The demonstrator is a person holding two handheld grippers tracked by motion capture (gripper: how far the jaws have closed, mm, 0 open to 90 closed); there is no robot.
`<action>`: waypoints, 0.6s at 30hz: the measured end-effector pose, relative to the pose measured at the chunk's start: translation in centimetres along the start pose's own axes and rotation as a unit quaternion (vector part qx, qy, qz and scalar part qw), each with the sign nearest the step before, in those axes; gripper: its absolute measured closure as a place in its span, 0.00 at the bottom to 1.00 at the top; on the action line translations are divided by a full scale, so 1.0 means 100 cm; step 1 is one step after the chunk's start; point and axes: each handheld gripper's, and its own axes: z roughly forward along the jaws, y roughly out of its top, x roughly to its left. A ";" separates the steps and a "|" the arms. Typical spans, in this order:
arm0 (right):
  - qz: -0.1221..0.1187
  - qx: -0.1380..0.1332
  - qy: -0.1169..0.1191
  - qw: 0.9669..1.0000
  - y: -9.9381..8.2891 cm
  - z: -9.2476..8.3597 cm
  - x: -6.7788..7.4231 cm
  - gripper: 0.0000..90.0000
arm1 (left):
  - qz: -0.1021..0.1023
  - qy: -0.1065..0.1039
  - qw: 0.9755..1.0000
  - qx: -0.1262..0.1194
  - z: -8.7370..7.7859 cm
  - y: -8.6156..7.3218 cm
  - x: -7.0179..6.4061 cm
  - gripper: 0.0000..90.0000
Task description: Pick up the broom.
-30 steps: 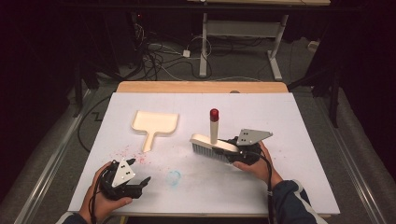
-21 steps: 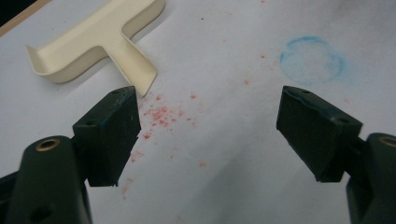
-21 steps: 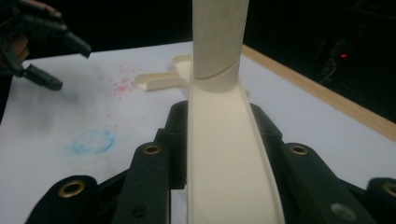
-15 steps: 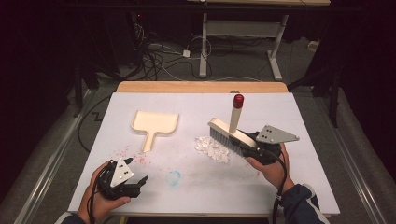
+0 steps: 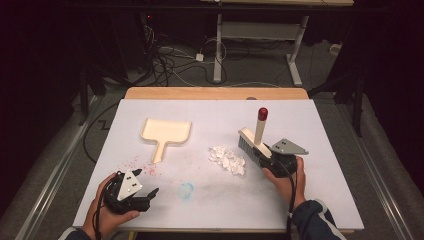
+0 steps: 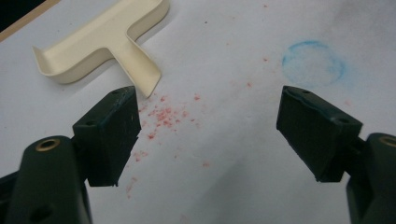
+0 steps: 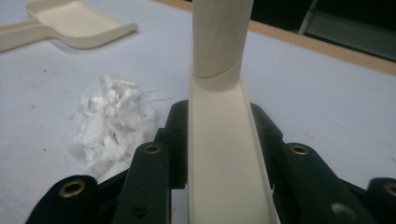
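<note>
Presently, right gripper (image 5: pixel 267 159) clamps the brush (image 5: pixel 250 142) block, bristles right of the paper scraps (image 5: pixel 227 160), positioned to sweep left toward the dustpan (image 5: pixel 165 134); left gripper (image 5: pixel 145 195) rests spread, empty.

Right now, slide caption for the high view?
Right claw holds brush beside paper scraps; dustpan waits.

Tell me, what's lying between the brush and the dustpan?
A pile of white paper scraps lies on the table between the brush and the dustpan, close beside the bristles. The high view shows it.
</note>
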 end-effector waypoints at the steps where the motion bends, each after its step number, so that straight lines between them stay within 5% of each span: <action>1: 0.004 0.004 -0.004 1.000 0.000 -0.002 0.000 0.75 | 0.000 0.000 1.000 -0.001 0.000 0.000 0.000 0.23; 18: 0.020 0.073 0.026 0.997 0.010 -0.007 -0.001 0.75 | 0.009 -0.001 1.000 0.001 0.000 0.001 -0.001 0.23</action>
